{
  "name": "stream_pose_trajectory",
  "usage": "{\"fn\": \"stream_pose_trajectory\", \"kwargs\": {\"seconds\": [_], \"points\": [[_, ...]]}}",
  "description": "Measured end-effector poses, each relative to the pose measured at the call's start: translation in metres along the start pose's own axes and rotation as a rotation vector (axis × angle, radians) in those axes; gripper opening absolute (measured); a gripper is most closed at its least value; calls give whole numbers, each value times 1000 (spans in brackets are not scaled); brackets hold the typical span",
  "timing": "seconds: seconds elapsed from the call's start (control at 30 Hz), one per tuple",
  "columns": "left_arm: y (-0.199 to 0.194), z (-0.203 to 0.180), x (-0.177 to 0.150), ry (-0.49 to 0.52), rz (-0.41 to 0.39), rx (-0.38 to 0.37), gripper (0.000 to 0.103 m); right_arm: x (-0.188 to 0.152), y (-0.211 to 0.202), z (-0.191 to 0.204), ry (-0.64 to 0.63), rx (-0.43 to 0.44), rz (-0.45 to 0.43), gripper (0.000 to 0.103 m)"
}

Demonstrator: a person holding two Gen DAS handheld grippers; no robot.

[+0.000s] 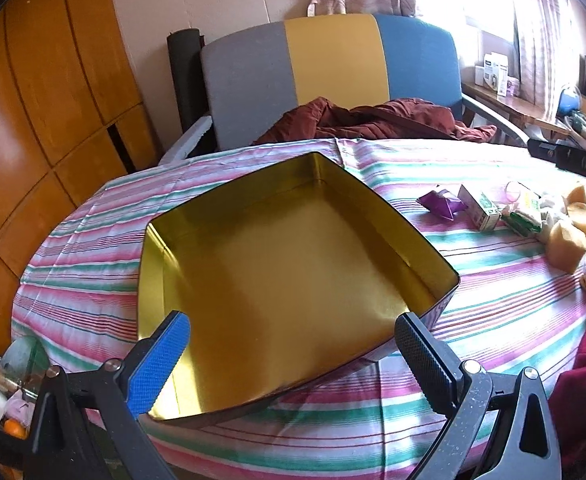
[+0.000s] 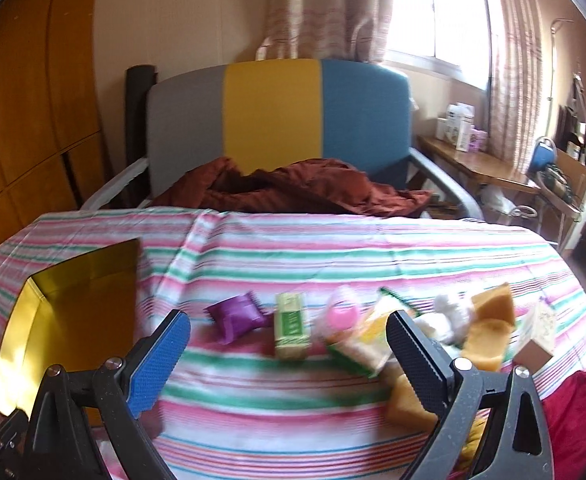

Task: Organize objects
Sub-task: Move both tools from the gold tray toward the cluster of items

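Gold-lined square metal tin sits empty on the striped tablecloth. Right of the tin lie snacks: purple foil packet, green carton. Left gripper gapes wide over the tin; right gripper hangs wide above the snacks. Nothing's packed yet; next, pinch one.

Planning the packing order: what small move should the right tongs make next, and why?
Probably ease the right tongs forward onto the green box: they are open and hold nothing, it lies nearly centred ahead, and the gold tin sits empty.
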State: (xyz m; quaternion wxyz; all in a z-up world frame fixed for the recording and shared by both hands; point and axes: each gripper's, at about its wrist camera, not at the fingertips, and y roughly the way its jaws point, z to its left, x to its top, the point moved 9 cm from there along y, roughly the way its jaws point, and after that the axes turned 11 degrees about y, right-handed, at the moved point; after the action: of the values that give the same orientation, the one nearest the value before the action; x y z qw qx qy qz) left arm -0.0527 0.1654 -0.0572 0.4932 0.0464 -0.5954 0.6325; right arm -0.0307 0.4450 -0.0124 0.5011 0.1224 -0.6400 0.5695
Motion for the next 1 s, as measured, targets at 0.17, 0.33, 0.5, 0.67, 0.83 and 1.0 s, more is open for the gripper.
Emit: {"fn": "stream_pose_trajectory", "kwargs": {"seconds": [0.17,0.33,0.5,0.67,0.83,1.0], "points": [[6,-13,5,24,1,-41,103,24,4,-40,34,-59,-18,100],[7,-36,23,72,-28,-111,103,48,12,-88,72,-126,-48,100],[11,-64,48,113,-47,-185,103,57,29,-133,131,-153,-55,100],[28,-89,78,146,-37,-233,103,45,44,-166,238,-155,-16,100],[58,-115,105,165,4,-282,102,41,46,-175,309,-120,17,100],[98,-137,124,241,76,-297,86,38,48,-174,326,-89,42,100]]}}
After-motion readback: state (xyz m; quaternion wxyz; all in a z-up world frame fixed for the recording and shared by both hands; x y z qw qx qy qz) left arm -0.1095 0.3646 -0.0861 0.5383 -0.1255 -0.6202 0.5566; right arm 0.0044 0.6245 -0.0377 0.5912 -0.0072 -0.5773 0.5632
